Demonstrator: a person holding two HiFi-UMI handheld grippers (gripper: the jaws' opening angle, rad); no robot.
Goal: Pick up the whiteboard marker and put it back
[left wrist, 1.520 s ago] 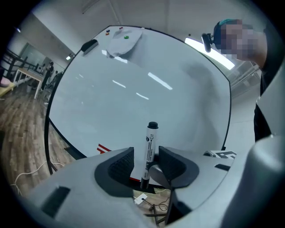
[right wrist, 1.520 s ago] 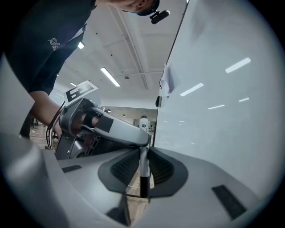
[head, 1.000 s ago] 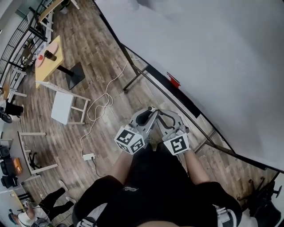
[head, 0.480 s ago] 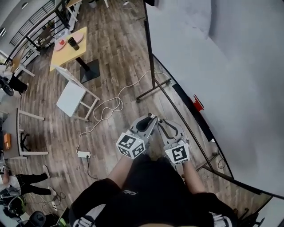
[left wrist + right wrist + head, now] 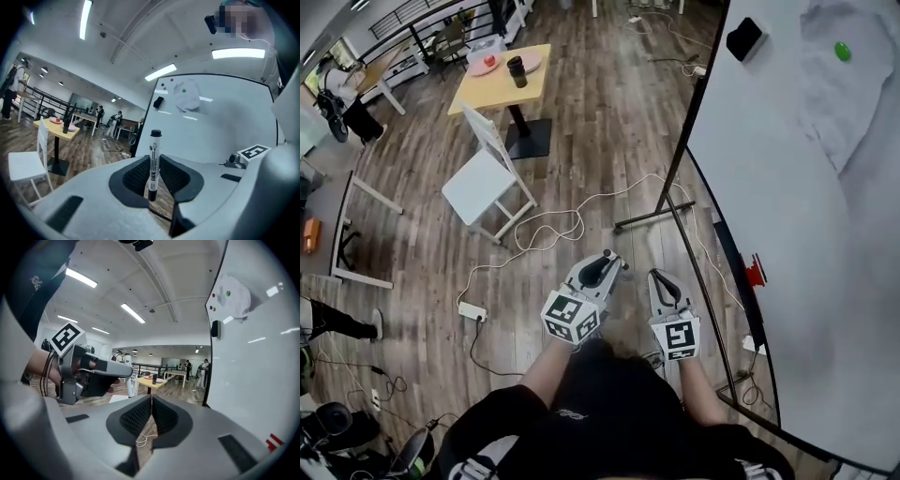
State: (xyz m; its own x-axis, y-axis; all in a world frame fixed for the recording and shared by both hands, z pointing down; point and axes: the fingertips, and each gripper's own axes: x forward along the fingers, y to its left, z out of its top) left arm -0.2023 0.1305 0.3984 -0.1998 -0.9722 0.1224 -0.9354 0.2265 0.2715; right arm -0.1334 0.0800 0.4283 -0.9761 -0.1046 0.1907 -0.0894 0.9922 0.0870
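Two grippers: both are held side by side in front of the person, above the wooden floor [image 5: 581, 131] and just left of the whiteboard [image 5: 806, 234].
Left gripper [image 5: 607, 261]: its jaws are closed narrowly on the whiteboard marker [image 5: 154, 161], which is pinched along its lower part and stands upright between the pads.
Right gripper [image 5: 657, 277]: its jaws are brought fully together, and nothing is held between them.
Marker's place: it is carried in the air by the left gripper, apart from the dark tray [image 5: 727, 251] that runs along the whiteboard's lower edge.
Step judged: the pick-up appears done; the return to the tray is judged not yet made.
Risk, slip: only a short stretch of the round barrel is gripped, so the marker may be tilted or twisted out if it is knocked against the board or the tray's lip.
Risk, drop: if the jaws are opened before the marker is laid along the tray, it may roll off the edge to the floor, near the white cable [image 5: 553, 220].
Risk, crowding: a red item [image 5: 755, 271] is seen on the tray; a clash may be caused if the marker is set onto it.
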